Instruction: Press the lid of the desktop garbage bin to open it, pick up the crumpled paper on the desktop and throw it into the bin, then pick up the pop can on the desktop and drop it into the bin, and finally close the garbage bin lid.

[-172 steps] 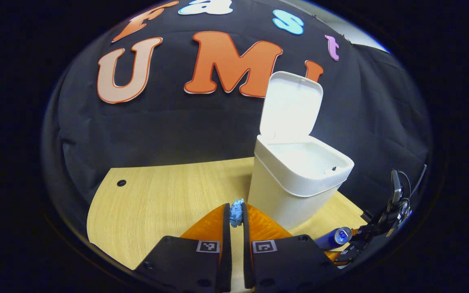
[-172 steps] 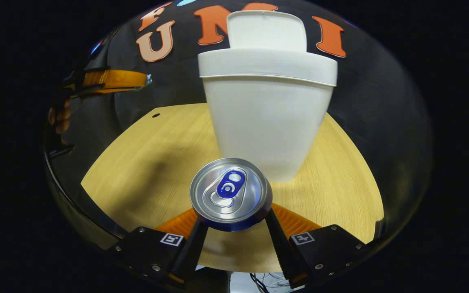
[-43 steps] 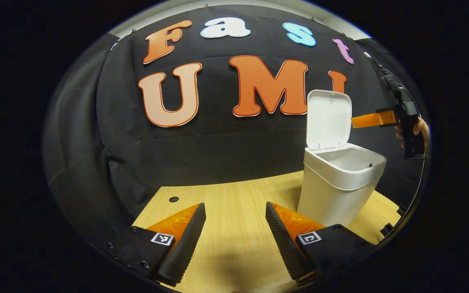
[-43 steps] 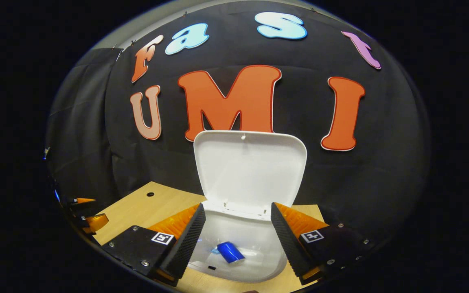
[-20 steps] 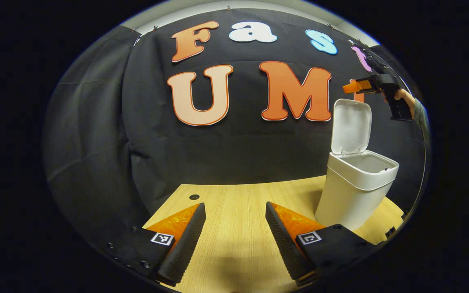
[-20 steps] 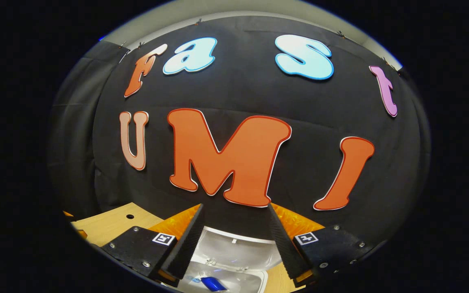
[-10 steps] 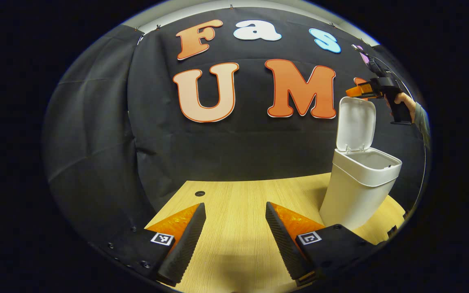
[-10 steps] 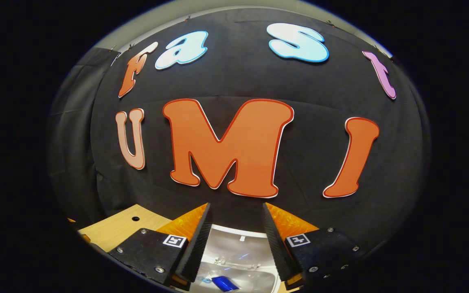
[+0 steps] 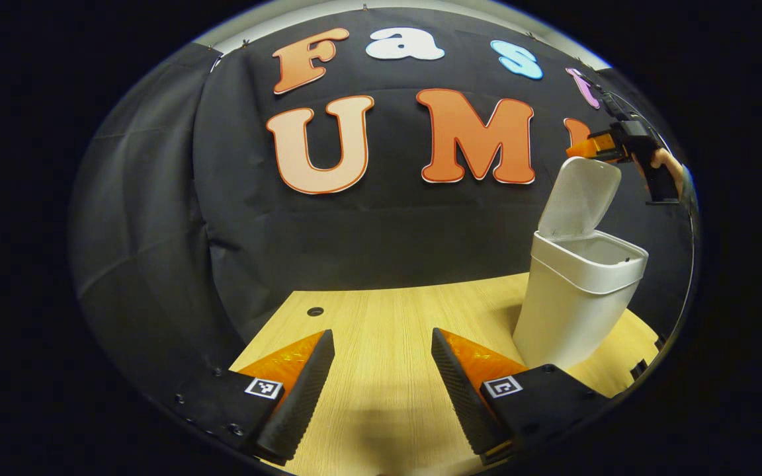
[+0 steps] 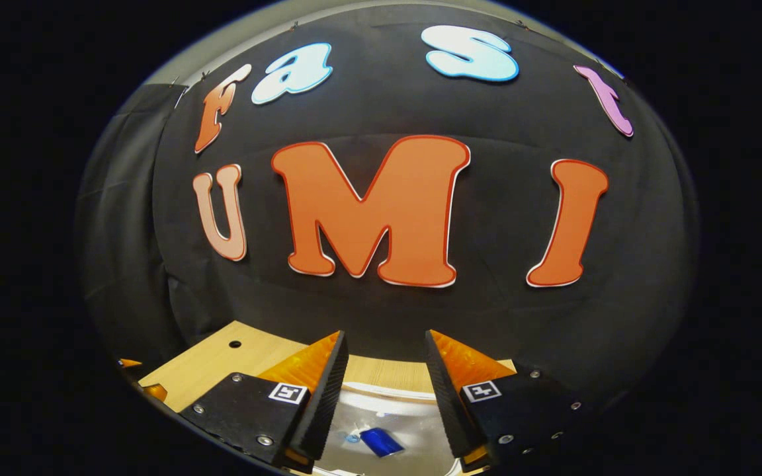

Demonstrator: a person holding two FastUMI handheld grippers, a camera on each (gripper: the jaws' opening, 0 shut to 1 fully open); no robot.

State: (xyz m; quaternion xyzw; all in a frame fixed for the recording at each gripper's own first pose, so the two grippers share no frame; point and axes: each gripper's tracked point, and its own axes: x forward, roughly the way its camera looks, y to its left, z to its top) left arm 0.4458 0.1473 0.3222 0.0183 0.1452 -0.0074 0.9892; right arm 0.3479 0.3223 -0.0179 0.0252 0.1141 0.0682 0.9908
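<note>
Tilting forward over the white bin (image 9: pixel 579 301), its lid (image 9: pixel 579 197) met the right gripper (image 9: pixel 583 149), jaws parted and empty. Inside lay the pop can (image 10: pixel 381 441). Beside the bin, the left gripper (image 9: pixel 381 347) hovered, jaws released.

The lid (image 9: pixel 579 197) now tilts forward over the bin (image 9: pixel 579 301), no longer upright, with the right gripper (image 9: pixel 583 149) at its top edge.
</note>
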